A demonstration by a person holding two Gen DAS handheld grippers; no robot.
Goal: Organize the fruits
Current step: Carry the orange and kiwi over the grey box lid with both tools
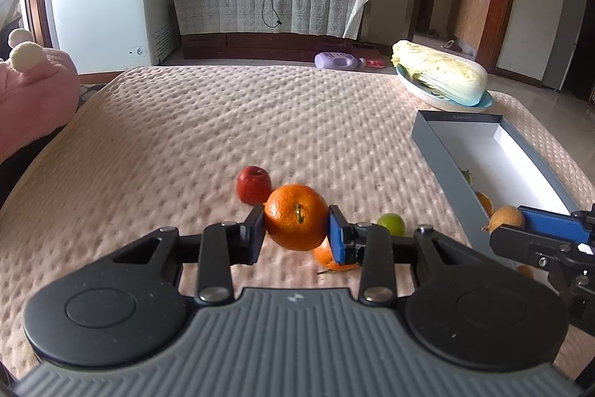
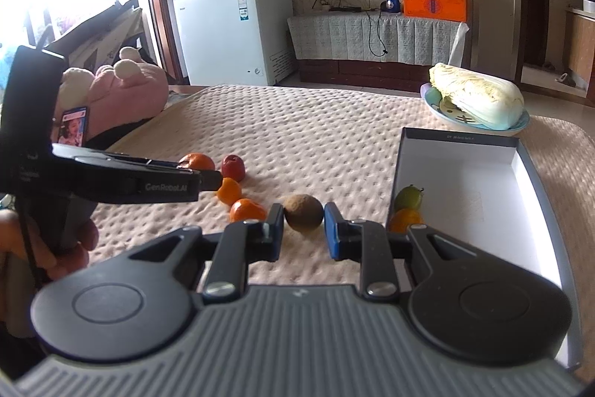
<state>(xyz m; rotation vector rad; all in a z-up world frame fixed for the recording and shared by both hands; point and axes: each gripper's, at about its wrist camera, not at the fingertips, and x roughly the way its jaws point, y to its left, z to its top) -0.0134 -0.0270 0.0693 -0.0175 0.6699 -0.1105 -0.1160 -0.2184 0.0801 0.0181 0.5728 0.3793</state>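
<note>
While both hands carry a fruit clear of the padded surface (image 1: pixel 260 121), the step in hand looks like the carry to the open box (image 2: pixel 520 170), which lies on the right side of that surface and already holds a green fruit (image 2: pixel 408 197) and an orange one (image 2: pixel 405 220) in its near corner. The left tool (image 1: pixel 296 229) is closed on a large orange (image 1: pixel 296 216), one pad pressing each flank, with its stem turned toward the camera; it appears lifted, since another orange (image 1: pixel 327 259) shows below and behind it. The right tool (image 2: pixel 303 229) is closed to a narrow gap on a small brown round fruit (image 2: pixel 303 216), which sits just left of the box's near wall. Left on the surface are a red apple (image 1: pixel 254 185), a green lime (image 1: pixel 391 224) and, in the right-wrist view, a couple more oranges (image 2: pixel 247 209) near the left tool's fingers. My judgement is that the brown fruit goes in first, being closest: the right tool needs to swing right over the wall, come down into the free white floor beside the two fruits, and open only when low, since a round fruit could roll. The left tool then has to cross farther right, keeping clear of the other. A cabbage on a plate (image 2: pixel 479 99) beyond the box seems no part of this.
</note>
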